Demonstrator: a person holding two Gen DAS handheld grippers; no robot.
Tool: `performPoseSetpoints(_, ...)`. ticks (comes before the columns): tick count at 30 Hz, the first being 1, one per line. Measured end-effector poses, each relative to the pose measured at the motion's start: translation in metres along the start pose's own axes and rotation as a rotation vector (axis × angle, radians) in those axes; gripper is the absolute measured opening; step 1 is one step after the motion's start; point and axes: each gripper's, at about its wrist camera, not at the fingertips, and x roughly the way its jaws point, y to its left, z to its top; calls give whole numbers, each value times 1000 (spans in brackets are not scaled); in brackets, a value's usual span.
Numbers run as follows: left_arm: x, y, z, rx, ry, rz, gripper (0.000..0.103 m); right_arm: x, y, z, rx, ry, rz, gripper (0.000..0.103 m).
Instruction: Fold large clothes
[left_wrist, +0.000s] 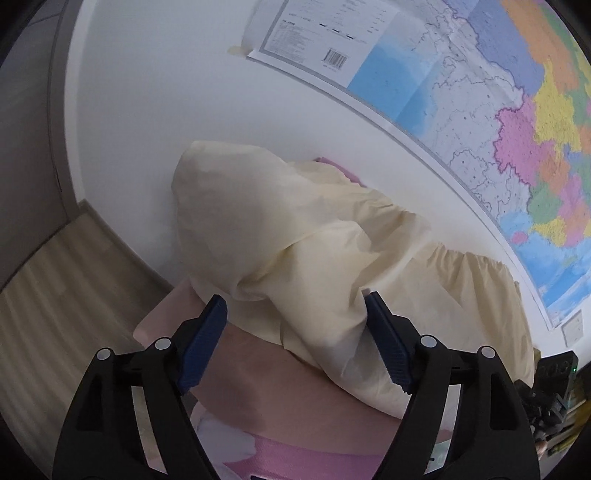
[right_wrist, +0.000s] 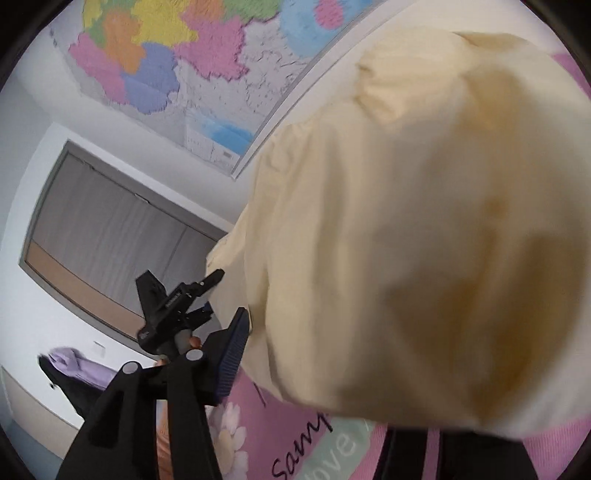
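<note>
A large cream-yellow garment (left_wrist: 295, 229) lies bunched and puffed up on the pink bedcover (left_wrist: 258, 387), against the white wall. My left gripper (left_wrist: 295, 295) stands wide open just before it. A fold of the cloth hangs loosely between its blue pads (left_wrist: 207, 332) without being pinched. In the right wrist view the garment (right_wrist: 424, 240) fills the right half of the picture and hides one finger of my right gripper (right_wrist: 295, 332). The visible blue pad (right_wrist: 232, 354) is bare, beside the cloth's edge. The left gripper (right_wrist: 177, 306) shows there too, held by a hand.
A big coloured map (left_wrist: 498, 129) hangs on the wall above the bed. A window with a grey curtain (right_wrist: 110, 229) is at the left, with purple and black clothes (right_wrist: 74, 369) below it. Wood floor (left_wrist: 55, 277) lies left of the bed. The bedcover (right_wrist: 295, 443) has flowers and lettering.
</note>
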Motion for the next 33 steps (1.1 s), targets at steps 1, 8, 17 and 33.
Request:
performPoseSetpoints(1,-1,2,-1,0,3,4,72,1,1,0,7,6,11,26)
performPoseSetpoints(8,-8,-21,-11,94,-23,169,71,12,4,-6,-16,44,-68,19)
performPoseSetpoints(17,-55,-48,-30,178,-129,268,74,-8,36,-12,-198,55,-202,41)
performPoseSetpoints(33,-27,-115,-65,319,-64,122,77,-33,44,1,-337,-68,-381,41)
